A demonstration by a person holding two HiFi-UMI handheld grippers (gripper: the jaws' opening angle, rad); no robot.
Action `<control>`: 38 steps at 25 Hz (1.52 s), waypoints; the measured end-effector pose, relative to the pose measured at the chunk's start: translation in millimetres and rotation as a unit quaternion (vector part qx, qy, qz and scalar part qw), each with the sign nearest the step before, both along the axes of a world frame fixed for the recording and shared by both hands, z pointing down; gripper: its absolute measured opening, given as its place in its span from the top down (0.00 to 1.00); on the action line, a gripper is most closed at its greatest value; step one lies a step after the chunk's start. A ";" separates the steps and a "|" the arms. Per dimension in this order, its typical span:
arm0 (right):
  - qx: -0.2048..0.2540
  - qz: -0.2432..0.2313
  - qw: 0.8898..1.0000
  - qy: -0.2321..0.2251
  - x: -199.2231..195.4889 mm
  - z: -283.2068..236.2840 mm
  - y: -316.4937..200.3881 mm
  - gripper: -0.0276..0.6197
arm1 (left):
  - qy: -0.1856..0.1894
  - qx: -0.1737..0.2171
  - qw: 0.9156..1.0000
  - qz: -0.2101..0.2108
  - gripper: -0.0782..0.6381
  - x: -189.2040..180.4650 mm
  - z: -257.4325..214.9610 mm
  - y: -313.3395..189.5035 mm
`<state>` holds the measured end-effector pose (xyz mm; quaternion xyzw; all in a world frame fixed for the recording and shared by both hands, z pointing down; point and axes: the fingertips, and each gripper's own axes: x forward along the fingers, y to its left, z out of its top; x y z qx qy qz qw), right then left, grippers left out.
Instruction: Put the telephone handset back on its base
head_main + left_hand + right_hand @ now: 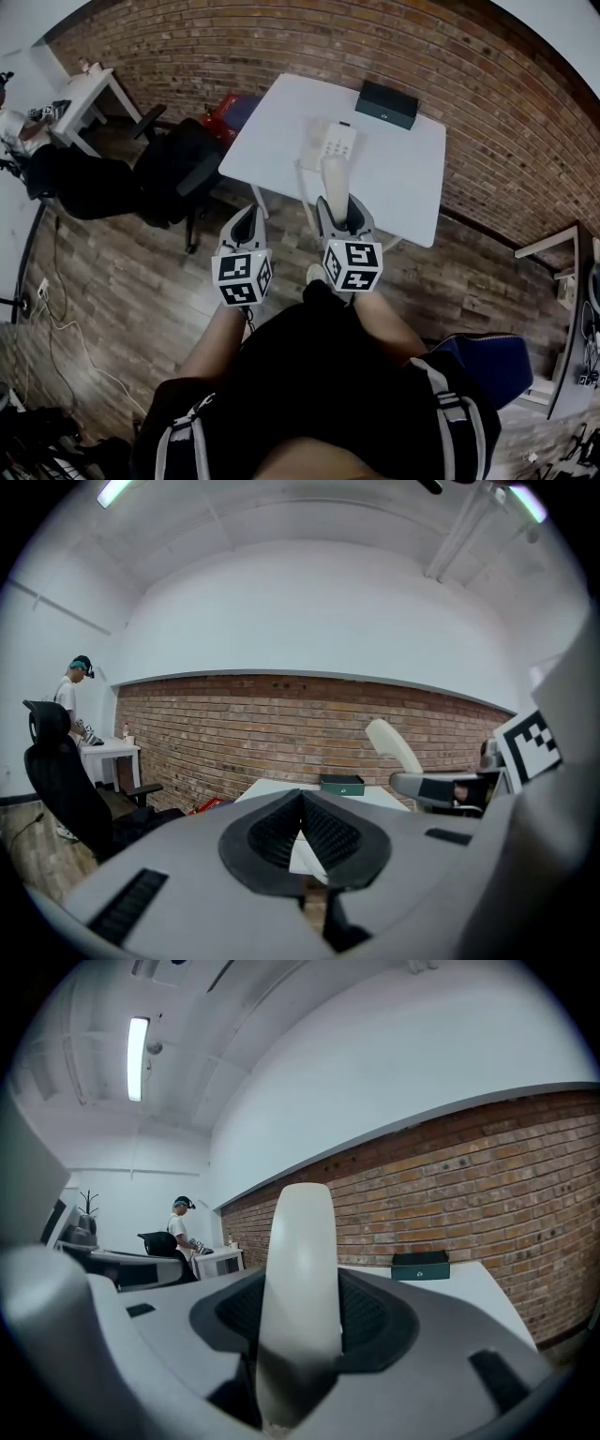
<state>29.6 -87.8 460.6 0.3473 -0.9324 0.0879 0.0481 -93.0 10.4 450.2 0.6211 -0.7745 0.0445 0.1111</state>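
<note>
A cream telephone handset [335, 176] stands upright between the jaws of my right gripper [336, 202], which is shut on it just in front of the white table's [403, 178] near edge. In the right gripper view the handset [300, 1269] rises from between the dark pads. The phone base [336, 142], white with a keypad, lies on the table beyond the handset. My left gripper [247, 212] hangs beside the right one, off the table's near left corner, shut with nothing in it. The left gripper view shows the handset [394, 745] to the right.
A dark green box [386, 103] sits at the table's far edge by the brick wall. A black office chair [183, 164] and a red object [225, 108] stand left of the table. A person [19, 127] is at a small white desk [89, 94] far left.
</note>
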 end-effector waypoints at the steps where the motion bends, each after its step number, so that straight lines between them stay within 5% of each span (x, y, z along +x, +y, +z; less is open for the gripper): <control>1: -0.003 0.000 1.000 0.001 -3.8 -0.4 -9.6 0.65 | 0.000 0.000 1.000 0.002 0.89 -3.0 -2.2 -10.9; 22: -0.054 0.000 0.998 0.021 -64.9 11.7 -202.6 0.65 | 0.002 -0.034 0.999 0.014 0.89 -45.8 2.6 -209.2; 32: -0.086 0.014 0.996 0.033 -74.9 29.3 -242.1 0.65 | 0.019 -0.052 0.998 0.027 0.89 -59.7 20.6 -247.9; 38: -0.108 0.057 0.992 0.033 -79.3 37.7 -259.0 0.65 | 0.019 -0.053 0.996 0.072 0.89 -72.3 29.8 -269.1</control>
